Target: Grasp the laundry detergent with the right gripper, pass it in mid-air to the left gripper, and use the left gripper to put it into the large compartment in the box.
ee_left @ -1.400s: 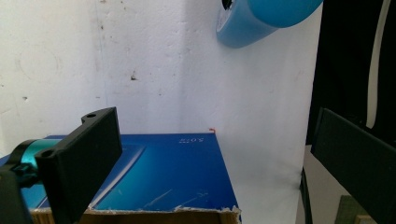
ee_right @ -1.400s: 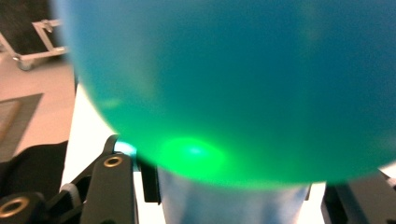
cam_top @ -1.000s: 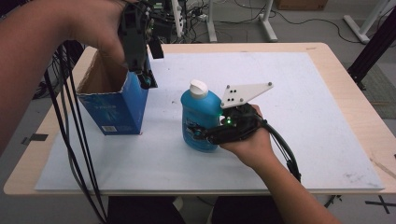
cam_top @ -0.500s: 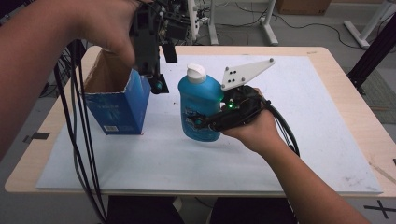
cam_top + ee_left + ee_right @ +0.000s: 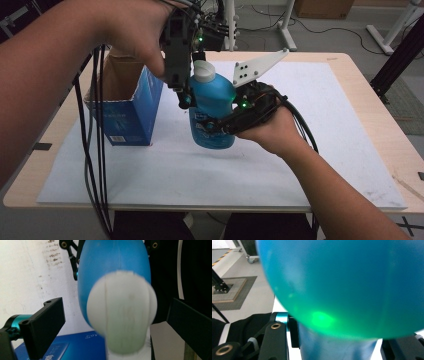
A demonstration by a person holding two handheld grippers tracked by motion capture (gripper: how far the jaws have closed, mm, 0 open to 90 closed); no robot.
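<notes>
1. At the left of the table (image 5: 350, 90), one open blue box (image 5: 131, 107) stands on the white sheet (image 5: 310, 165); position unchanged from a second ago.
2. Left of centre, the left gripper (image 5: 112, 322) has travelled right from above the box; its jaws now stand apart on either side of the white cap (image 5: 121, 311), not touching it.
3. At centre, one blue bottle (image 5: 212, 107), resting on the sheet a second ago, is now raised clear of it.
4. To the right, the right gripper (image 5: 220, 125) is clamped on the bottle's body.
5. Judgement: cap removal is about to begin.
6. Count: one box, one bottle, one cap, two grippers.
</notes>
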